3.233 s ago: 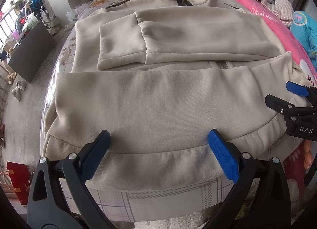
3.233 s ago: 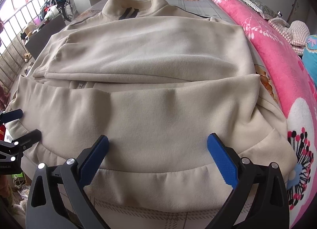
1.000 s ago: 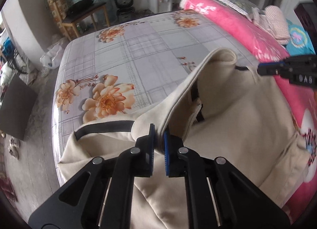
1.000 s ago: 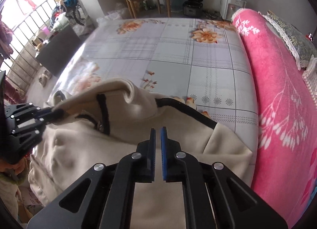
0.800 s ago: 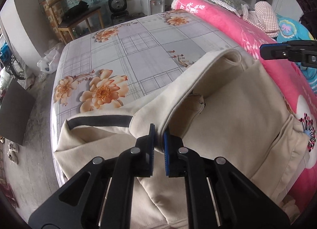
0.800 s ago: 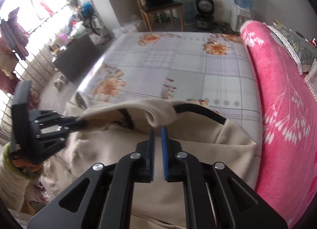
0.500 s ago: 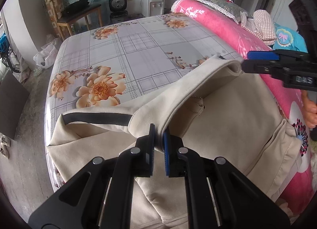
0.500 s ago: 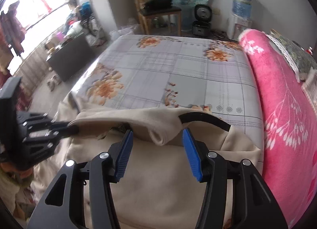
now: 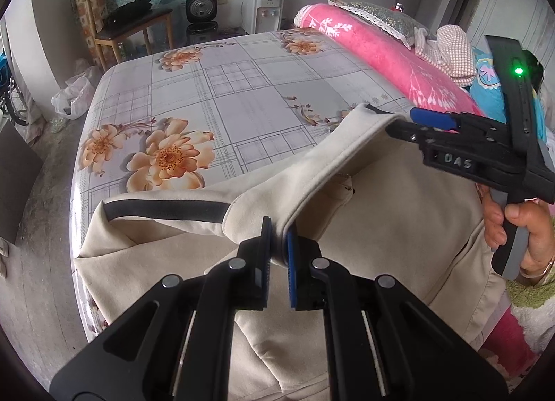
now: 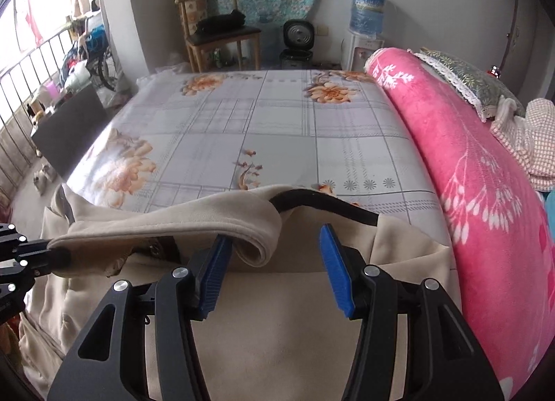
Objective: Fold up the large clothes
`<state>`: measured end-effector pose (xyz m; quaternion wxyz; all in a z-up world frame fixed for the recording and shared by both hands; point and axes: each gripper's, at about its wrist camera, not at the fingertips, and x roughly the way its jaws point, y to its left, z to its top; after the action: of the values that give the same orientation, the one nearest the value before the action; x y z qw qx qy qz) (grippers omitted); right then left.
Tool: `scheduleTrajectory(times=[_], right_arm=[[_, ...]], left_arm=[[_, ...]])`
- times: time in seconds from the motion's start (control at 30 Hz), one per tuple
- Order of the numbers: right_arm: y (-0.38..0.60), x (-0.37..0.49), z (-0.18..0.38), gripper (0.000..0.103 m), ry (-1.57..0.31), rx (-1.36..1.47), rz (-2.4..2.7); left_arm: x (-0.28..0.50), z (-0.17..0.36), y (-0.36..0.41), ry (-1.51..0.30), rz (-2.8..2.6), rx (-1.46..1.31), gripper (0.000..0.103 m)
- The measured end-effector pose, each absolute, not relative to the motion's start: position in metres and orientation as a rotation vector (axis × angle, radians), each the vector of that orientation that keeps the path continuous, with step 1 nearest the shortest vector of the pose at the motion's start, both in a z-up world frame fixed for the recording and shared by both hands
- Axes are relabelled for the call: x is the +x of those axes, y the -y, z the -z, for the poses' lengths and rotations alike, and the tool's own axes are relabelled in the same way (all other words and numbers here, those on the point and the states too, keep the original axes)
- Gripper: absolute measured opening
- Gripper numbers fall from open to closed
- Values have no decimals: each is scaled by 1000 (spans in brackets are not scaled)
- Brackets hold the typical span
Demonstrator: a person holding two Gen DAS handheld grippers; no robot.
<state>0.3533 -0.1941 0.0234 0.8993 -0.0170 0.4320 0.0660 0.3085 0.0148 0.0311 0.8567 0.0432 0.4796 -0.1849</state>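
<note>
Since 0.5 s ago the right gripper has kept its blue pads spread apart, and the rolled collar edge it had pinched 0.8 s ago now lies loose between them, touching only the pad at 9 o'clock. The left gripper remains pressed together on the collar of the cream jacket, holding that edge lifted in a taut band running toward 2 o'clock. In the left wrist view the right gripper sits at the far end of that band, with the person's right hand on its grey handle and a green light lit above.

Compared with 3.2 s ago, the jacket is no longer spread flat with sleeves crossed; it is doubled over into a shorter bundle at the near edge of the bed, leaving the floral sheet bare beyond. The jacket is pale beige fleece with a black stripe along 1 shoulder and another black band at 12 o'clock of the right gripper. A pink blanket lies along the 3 o'clock side.
</note>
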Motion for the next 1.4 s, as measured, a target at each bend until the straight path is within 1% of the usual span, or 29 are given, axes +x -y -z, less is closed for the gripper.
scheduleTrajectory(times=[0.13,0.23,0.3,0.37,0.4,0.47,0.5,0.6,0.8,0.93,1.03,1.13,1.3,1.4], right_arm=[[201,350,-39,51,-823,28,-130],[202,360,-36,51,-842,51,-111],[199,364,-30,41,-860,35,-110],[193,366,-21,26,-888,-17,-108],[193,366,-17,22,-909,-25,-112],[195,364,-8,10,-962,-31,-132],[195,360,-5,7,-978,-40,-148],[195,342,-8,7,-996,-84,-198],[196,306,-22,6,-990,-49,-317],[188,294,12,6,-1058,-85,-351],[197,288,29,6,-1102,-36,-382],[218,280,12,7,-1085,64,-425],[248,277,-47,8,-915,253,-541],[238,299,-56,8,-881,287,-544]], left_arm=[[309,-29,-17,-1011,381,96,7],[308,-26,-18,-1012,379,99,7],[308,-23,-18,-1015,374,99,7],[309,-22,-18,-1014,373,87,7],[309,-23,-18,-1013,371,84,7],[309,-24,-19,-1009,369,79,7],[309,-24,-20,-1007,368,76,7],[308,-26,-22,-1001,358,77,7],[305,-22,-27,-1007,337,78,7],[300,-1,-25,-1052,330,89,7],[296,15,-29,-1081,309,89,7],[294,17,-32,-1071,310,83,7],[293,17,-28,-1062,311,129,8],[292,18,-26,-1066,311,135,9]])
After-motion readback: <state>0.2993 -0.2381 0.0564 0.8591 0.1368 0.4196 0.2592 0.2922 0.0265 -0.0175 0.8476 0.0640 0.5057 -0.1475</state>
